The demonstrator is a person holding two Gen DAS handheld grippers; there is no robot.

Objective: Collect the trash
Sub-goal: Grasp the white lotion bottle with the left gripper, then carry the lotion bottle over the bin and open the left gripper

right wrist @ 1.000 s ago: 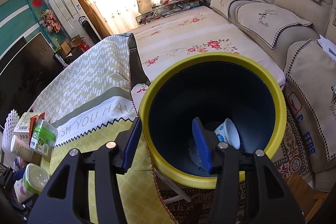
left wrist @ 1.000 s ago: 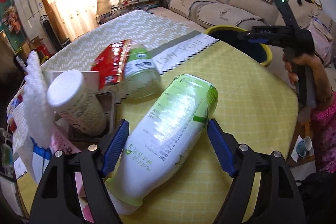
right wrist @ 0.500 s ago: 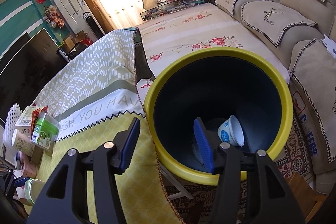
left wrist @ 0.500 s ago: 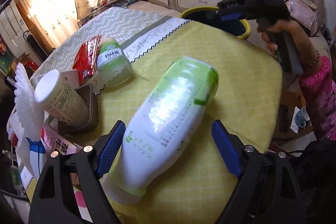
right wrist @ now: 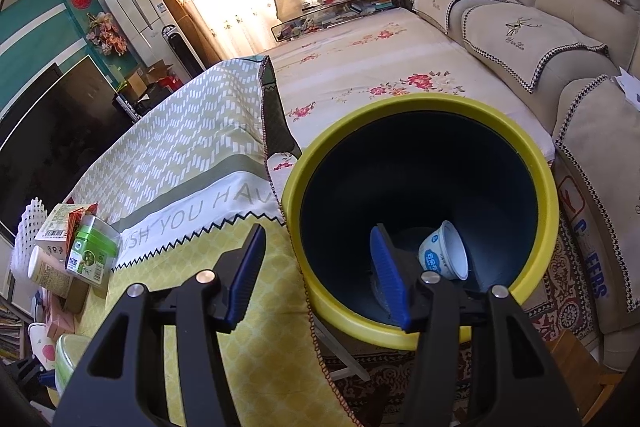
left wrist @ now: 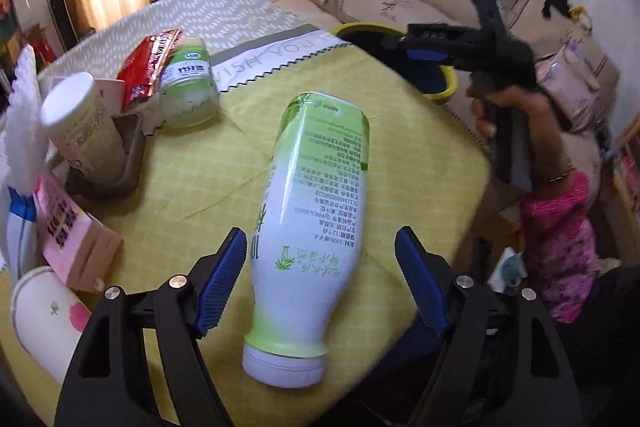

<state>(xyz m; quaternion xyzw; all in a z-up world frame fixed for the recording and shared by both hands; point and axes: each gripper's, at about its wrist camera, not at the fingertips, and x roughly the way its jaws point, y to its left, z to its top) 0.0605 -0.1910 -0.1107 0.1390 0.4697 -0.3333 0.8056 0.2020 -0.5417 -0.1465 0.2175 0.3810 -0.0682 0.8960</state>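
Bottle (left wrist: 312, 211) near table edge (left wrist: 452, 115), bin (right wrist: 420, 211) beside

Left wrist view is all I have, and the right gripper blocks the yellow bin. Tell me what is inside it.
Observer: The yellow bin holds one white cup, lying on its side at the bottom.
Operator: Report the right gripper's fingers.
Observer: The right gripper is open with nothing between its fingers. One is over the bin's mouth, the other over the tablecloth.
Operator: Check the bin for anything else.
Observer: I see nothing else, but that finger hides part of the bottom.
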